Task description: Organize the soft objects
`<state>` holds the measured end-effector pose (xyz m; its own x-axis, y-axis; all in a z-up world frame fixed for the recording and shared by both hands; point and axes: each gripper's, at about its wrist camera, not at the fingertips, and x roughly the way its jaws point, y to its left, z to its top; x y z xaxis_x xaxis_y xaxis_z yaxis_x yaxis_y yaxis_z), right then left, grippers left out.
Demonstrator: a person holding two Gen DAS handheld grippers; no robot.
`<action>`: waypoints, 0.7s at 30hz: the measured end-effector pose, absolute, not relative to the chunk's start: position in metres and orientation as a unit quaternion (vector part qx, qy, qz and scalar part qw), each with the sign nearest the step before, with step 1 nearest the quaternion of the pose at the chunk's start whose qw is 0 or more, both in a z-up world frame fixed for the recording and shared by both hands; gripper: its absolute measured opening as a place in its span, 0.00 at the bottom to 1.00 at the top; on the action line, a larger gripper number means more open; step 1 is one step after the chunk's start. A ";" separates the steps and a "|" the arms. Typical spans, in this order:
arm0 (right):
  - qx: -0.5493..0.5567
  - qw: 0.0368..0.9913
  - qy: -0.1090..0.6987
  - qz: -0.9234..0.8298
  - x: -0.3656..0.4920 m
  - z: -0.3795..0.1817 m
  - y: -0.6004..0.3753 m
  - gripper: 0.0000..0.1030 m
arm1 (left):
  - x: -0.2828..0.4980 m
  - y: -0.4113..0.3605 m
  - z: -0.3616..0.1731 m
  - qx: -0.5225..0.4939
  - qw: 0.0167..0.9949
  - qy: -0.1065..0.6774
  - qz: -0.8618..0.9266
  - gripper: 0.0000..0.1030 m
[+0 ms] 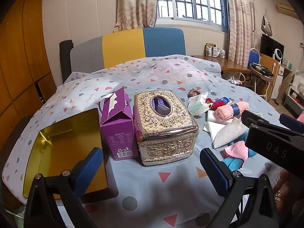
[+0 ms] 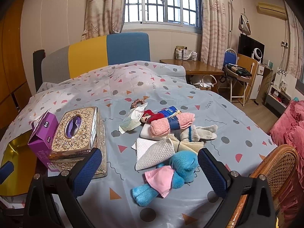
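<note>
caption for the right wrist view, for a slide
Open right gripper hovers over a blue plush toy beside a pile of soft items, gold tissue box at left.

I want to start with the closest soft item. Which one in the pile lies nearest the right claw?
The blue plush toy in the pink dress, lying just ahead of the open right claw. The rolled pink towel and white socks sit farther back.
</note>
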<state>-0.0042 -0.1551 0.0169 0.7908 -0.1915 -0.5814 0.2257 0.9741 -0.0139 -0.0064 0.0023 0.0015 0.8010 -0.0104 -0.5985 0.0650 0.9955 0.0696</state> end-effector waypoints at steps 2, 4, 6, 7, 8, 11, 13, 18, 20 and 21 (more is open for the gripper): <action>0.028 0.946 0.304 -0.110 -0.004 0.017 -0.155 1.00 | -0.007 0.002 0.002 0.043 0.948 0.315 -0.020 1.00; 0.028 0.946 0.303 -0.110 -0.004 0.017 -0.155 1.00 | -0.007 0.003 0.002 0.043 0.948 0.314 -0.020 1.00; 0.027 0.946 0.303 -0.110 -0.004 0.017 -0.155 1.00 | -0.008 0.003 0.002 0.043 0.948 0.315 -0.020 1.00; 0.027 0.946 0.303 -0.110 -0.004 0.017 -0.154 1.00 | -0.007 0.003 0.002 0.043 0.948 0.315 -0.020 1.00; 0.027 0.946 0.303 -0.110 -0.004 0.017 -0.154 1.00 | -0.007 0.003 0.002 0.042 0.948 0.316 -0.021 1.00; 0.028 0.946 0.304 -0.110 -0.004 0.017 -0.154 1.00 | -0.007 0.003 0.002 0.043 0.948 0.315 -0.021 1.00; 0.027 0.946 0.304 -0.110 -0.004 0.017 -0.154 1.00 | -0.006 0.004 0.001 0.044 0.947 0.316 -0.021 1.00; 0.027 0.946 0.304 -0.109 -0.003 0.016 -0.154 1.00 | -0.007 0.004 0.000 0.044 0.947 0.319 -0.023 1.00; 0.027 0.946 0.305 -0.109 -0.003 0.016 -0.154 1.00 | -0.007 0.004 0.000 0.043 0.946 0.320 -0.024 1.00; 0.027 0.946 0.305 -0.109 -0.003 0.016 -0.154 1.00 | -0.007 0.004 0.000 0.043 0.946 0.320 -0.024 1.00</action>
<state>-0.0031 -0.1540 0.0162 0.7908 -0.1892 -0.5821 0.2221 0.9749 -0.0152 -0.0066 0.0036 0.0003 0.7939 -0.0171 -0.6078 0.0727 0.9951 0.0669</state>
